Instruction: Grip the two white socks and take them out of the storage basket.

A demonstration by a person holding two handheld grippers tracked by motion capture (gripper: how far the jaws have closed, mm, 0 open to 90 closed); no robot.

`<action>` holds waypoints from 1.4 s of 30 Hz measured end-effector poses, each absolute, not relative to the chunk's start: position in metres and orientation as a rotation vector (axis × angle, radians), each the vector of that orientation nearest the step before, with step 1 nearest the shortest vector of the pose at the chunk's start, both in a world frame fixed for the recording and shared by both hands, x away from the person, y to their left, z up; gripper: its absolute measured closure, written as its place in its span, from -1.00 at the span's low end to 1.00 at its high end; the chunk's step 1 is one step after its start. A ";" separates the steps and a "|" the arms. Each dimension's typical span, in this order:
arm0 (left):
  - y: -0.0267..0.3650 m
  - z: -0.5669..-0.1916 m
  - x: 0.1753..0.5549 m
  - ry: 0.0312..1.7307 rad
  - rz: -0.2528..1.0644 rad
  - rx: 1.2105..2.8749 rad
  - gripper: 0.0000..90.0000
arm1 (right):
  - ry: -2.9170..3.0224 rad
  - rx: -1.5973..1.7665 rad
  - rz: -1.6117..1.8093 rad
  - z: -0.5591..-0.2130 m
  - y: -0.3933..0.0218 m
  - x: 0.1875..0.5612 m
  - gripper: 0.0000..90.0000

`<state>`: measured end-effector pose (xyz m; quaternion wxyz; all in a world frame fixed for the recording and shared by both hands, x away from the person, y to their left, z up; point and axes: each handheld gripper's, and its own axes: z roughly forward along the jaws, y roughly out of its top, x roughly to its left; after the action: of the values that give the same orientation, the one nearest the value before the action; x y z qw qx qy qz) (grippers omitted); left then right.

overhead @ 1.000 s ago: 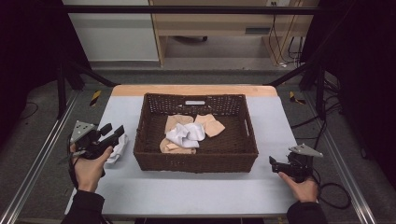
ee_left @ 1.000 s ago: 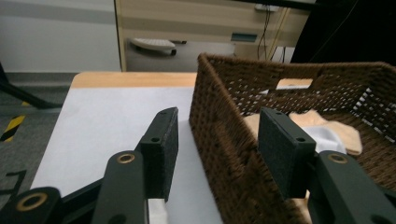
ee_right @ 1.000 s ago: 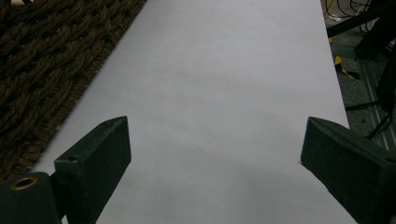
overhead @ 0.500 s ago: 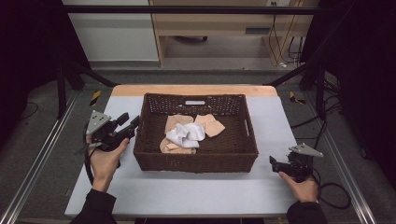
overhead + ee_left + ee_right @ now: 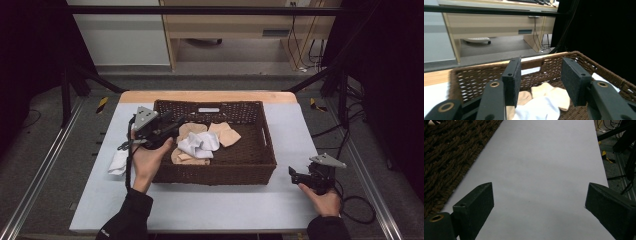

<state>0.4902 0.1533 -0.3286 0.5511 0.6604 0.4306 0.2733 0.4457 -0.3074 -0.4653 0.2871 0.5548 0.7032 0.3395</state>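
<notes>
The left hand-held gripper (image 5: 172, 126) hangs spread and empty over the near-left rim of the wicker basket (image 5: 260, 150), where white socks (image 5: 200, 143) lie on beige socks (image 5: 225, 134); another white sock (image 5: 118, 163) lies on the desk (image 5: 210, 205) left of the basket. Earlier that gripper was beside the desk sock, jaws slightly closing since. The right hand-held gripper (image 5: 295, 175) rests spread, empty, by the basket's right corner

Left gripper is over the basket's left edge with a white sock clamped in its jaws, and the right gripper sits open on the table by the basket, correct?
Not quite. The left gripper holds nothing: the left gripper view shows its jaws open and empty above the socks lying in the basket. The rest stands: the right gripper sits open on the table.
</notes>
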 end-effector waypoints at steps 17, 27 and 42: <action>0.095 -0.350 0.522 1.020 0.671 1.681 0.01 | 1.876 1.485 0.916 -0.464 -0.308 0.446 -0.81; 0.092 -0.382 0.546 1.124 0.680 1.766 -0.04 | 1.878 1.485 0.916 -0.464 -0.308 0.447 -0.81; 0.092 -0.409 0.556 1.158 0.690 1.880 -0.08 | 1.881 1.482 0.915 -0.465 -0.308 0.447 -0.81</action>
<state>0.5557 0.0916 -0.4091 0.4022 0.7440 0.4584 0.2730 0.4469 -0.3080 -0.4647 0.2849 0.5539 0.7034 0.3423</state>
